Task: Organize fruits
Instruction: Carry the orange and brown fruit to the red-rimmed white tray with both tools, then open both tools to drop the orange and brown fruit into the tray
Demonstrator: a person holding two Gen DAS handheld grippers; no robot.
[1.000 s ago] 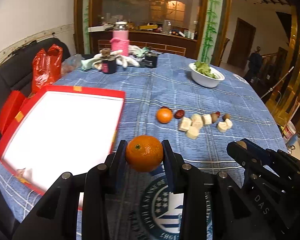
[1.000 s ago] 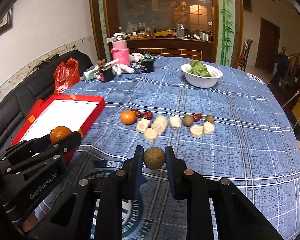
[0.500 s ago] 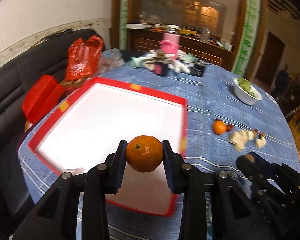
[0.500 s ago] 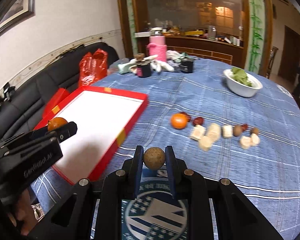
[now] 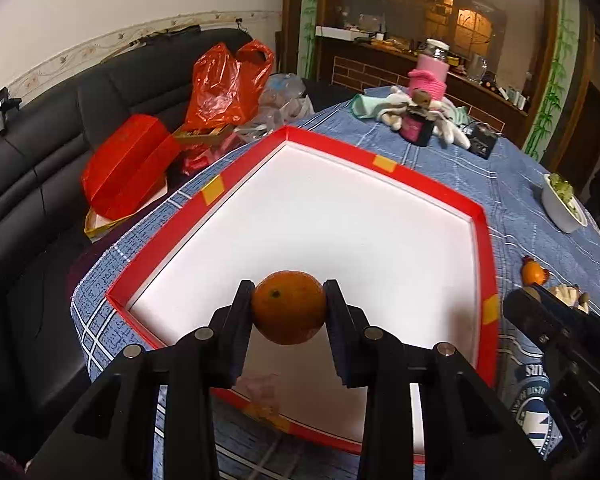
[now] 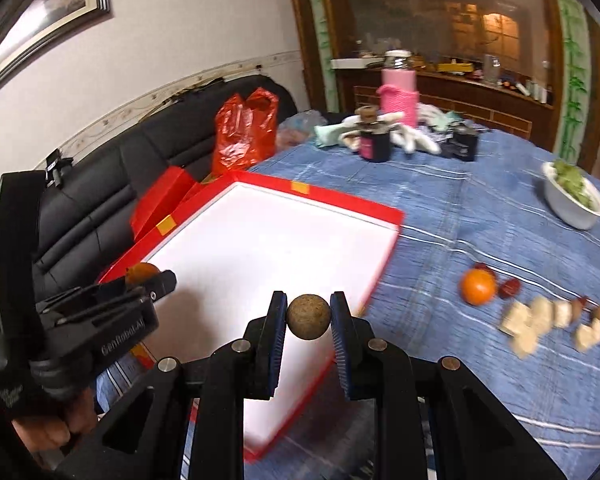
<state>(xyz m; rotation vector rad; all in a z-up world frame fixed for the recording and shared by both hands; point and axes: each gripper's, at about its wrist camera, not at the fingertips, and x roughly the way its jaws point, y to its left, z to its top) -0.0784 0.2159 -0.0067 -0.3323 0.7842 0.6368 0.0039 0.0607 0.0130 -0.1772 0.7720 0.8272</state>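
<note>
- Left gripper [image 5: 289, 307]: black, ridged pads clamped on a glossy, dimpled orange [image 5: 289, 307] (stem scar facing the camera), held above the near part of the tray.
- Right gripper [image 6: 309, 317]: jaws closed on a small brown ball-shaped fruit [image 6: 309, 317] with a matt, rough skin, held over the near right edge of the tray.
- Tray [image 5: 452, 193]: shallow and rectangular, with a red rim, yellow tape tabs and a smooth white floor, lying on the left part of the table.
- Table [image 6: 480, 208]: covered with a blue woven cloth crossed by pale check lines.
- Loose fruit, right of the tray: a second orange [image 6: 477, 286], dark red wrinkled pieces [image 6: 510, 287] and pale cut chunks [image 6: 534, 322] in a row (blurred).
- Far side: a white bowl of greens [image 6: 576, 196], a pink knitted item [image 6: 399, 97] and a crinkled red plastic bag [image 6: 245, 132] on the black sofa.
- Change from one second earlier: the left gripper's view then had the tray to the left and the orange over the cloth; the tray now fills the centre beneath the orange. The right gripper's view likewise shifted left, from the fruit row to the tray. Both grips were unchanged.
</note>
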